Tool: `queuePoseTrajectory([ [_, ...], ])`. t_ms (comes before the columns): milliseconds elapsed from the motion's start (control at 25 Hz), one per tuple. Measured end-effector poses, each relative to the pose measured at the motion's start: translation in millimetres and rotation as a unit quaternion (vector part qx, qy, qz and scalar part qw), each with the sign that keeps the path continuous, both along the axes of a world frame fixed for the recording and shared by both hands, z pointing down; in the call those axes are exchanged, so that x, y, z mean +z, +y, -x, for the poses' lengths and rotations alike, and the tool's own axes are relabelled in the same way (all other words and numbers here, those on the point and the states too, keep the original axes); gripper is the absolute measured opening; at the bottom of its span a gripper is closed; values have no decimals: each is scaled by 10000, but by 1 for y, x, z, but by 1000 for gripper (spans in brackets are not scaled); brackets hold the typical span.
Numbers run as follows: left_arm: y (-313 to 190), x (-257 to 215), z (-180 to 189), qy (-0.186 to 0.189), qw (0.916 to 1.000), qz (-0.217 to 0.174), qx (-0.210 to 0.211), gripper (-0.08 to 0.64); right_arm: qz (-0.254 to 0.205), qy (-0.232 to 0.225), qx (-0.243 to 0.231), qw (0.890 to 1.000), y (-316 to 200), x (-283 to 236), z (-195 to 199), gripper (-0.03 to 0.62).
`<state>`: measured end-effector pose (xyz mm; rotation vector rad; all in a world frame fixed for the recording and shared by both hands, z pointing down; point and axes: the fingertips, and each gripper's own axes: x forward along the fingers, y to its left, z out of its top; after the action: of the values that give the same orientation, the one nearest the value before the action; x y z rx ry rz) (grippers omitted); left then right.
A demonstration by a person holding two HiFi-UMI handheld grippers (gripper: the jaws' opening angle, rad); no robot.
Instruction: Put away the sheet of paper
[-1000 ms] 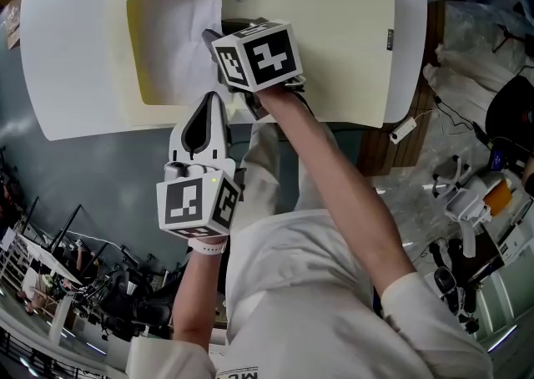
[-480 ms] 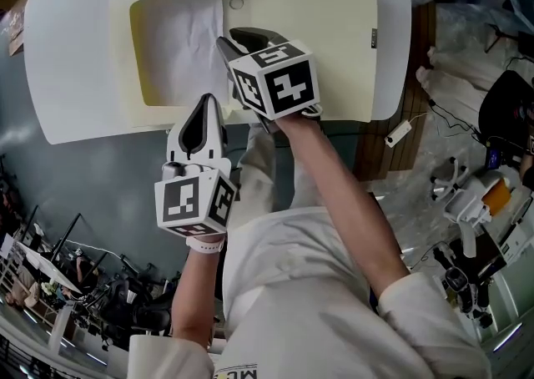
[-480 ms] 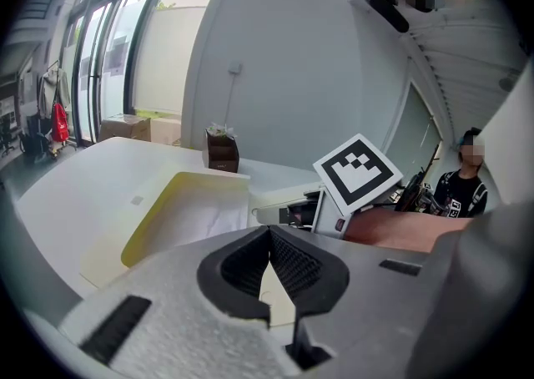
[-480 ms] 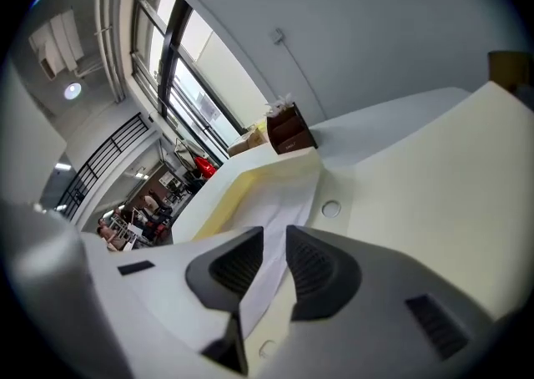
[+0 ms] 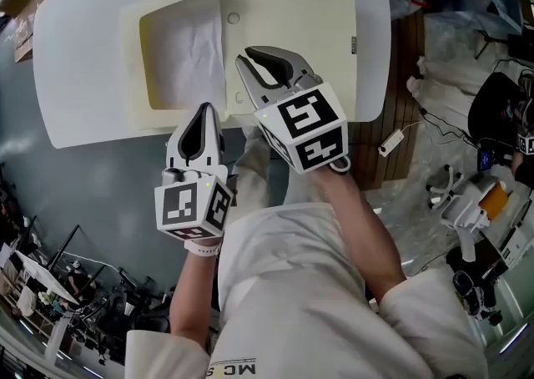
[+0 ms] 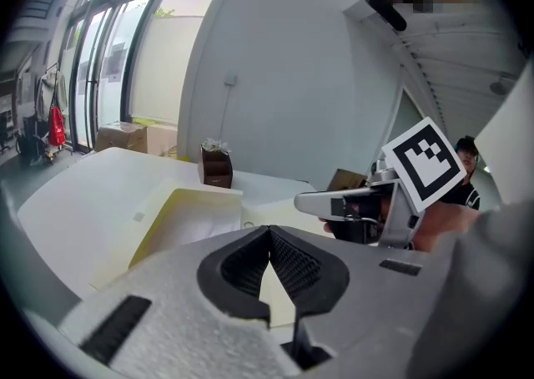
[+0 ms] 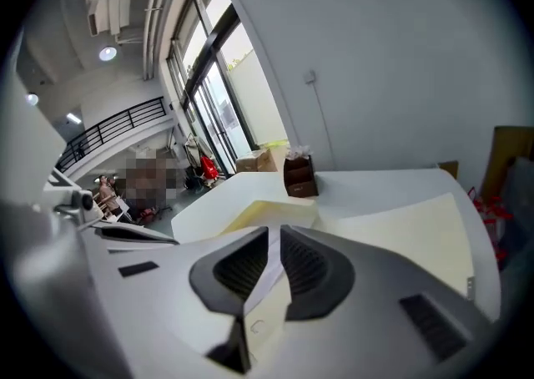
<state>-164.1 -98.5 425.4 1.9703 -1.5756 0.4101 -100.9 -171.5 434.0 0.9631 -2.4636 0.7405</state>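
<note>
Well beyond both jaws, sheet (image 5: 188, 52) in folder (image 5: 292, 18)

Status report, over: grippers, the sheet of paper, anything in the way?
Left gripper shut, empty; right gripper barely open, empty. The sheet of paper lies in the left half of the open folder. Nothing in the way.

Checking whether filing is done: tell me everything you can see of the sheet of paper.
The sheet of paper is white, thin and faintly creased. It lies flat in the left half of the open cream folder, inside its raised rim. Nothing rests on it. The left gripper and right gripper are both clear of it, nearer the person.
</note>
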Motion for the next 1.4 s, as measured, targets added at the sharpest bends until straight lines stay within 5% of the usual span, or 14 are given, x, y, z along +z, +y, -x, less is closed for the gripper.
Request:
queuePoseTrajectory([
  [600,13,-71,-11,47,9983,-562,150,26,-1103,129,234,9935,45,-105,-82,25],
  [1400,13,-122,-46,97,9922,-985,756,26,-1317,481,1417,9799,80,-138,-184,15],
])
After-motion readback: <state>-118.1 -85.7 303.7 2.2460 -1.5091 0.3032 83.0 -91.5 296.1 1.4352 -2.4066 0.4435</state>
